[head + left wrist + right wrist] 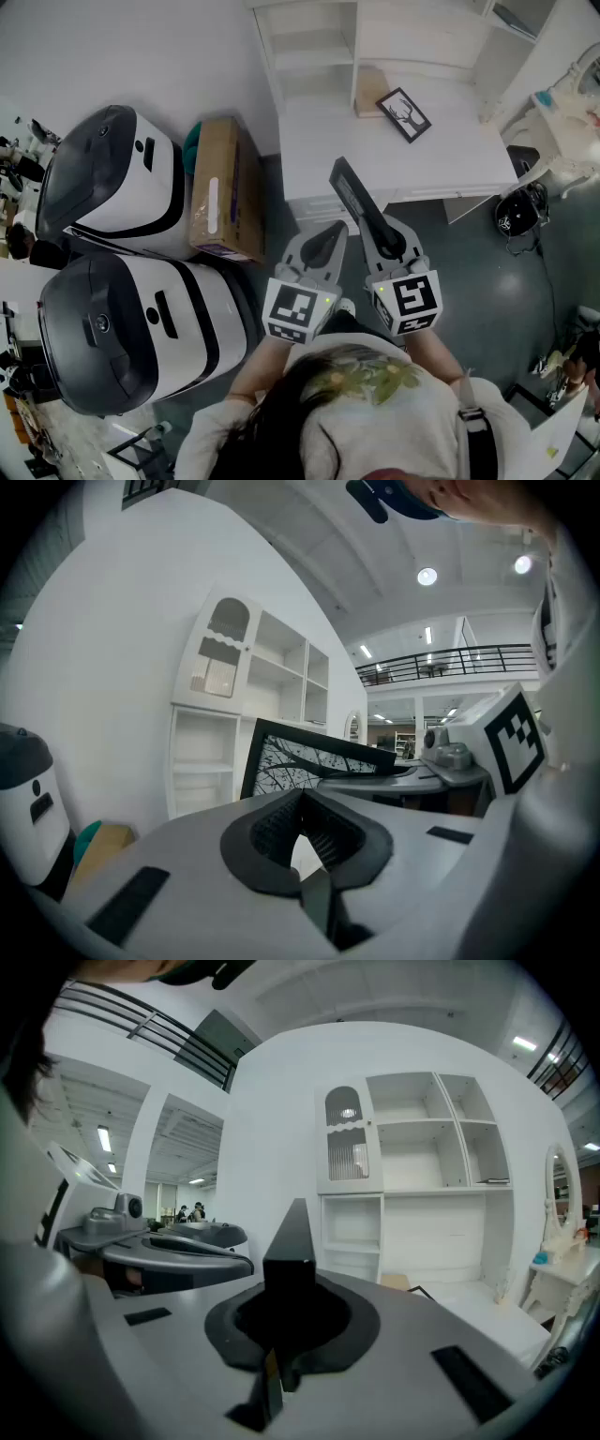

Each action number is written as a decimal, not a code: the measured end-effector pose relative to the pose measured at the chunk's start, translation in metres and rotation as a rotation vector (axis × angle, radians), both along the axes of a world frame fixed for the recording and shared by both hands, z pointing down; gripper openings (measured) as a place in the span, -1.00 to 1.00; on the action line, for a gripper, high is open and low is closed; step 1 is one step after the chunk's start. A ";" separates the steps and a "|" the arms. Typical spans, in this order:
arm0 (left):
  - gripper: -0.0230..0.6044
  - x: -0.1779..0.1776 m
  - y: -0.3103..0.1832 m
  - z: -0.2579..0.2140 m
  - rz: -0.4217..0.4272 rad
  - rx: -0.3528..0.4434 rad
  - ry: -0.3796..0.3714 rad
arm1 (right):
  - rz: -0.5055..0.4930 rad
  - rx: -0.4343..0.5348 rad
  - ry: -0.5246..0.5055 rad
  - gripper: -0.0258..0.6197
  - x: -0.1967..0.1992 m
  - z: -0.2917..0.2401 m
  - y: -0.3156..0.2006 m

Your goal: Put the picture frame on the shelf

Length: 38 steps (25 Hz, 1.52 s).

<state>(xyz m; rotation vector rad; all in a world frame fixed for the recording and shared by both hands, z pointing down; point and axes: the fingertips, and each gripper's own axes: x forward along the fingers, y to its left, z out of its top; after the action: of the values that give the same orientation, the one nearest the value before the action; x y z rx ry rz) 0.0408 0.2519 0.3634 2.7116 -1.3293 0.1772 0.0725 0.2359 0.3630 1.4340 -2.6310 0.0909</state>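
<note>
Short of the shelf [323, 56], right gripper [373, 228] jaws clamp the picture frame [349, 192] by its edge; left gripper [330, 234] jaws together, empty. Narrow one-sided grip: frame could swing or slip.

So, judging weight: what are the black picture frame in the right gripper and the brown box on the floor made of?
Black picture frame: matt wood or plastic, cannot tell; square edge, no shine. Brown box: plain cardboard, likely; dull tan faces, white label.
</note>
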 end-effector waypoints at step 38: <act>-0.83 0.032 -0.052 0.015 -0.032 -0.019 0.000 | 0.009 -0.004 -0.022 -0.81 0.045 0.015 -0.053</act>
<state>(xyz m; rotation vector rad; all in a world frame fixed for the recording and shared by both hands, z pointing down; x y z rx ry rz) 0.0726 0.1995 0.3788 2.6732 -1.3632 0.1856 0.1173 0.1832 0.3776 1.4524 -2.6401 0.1127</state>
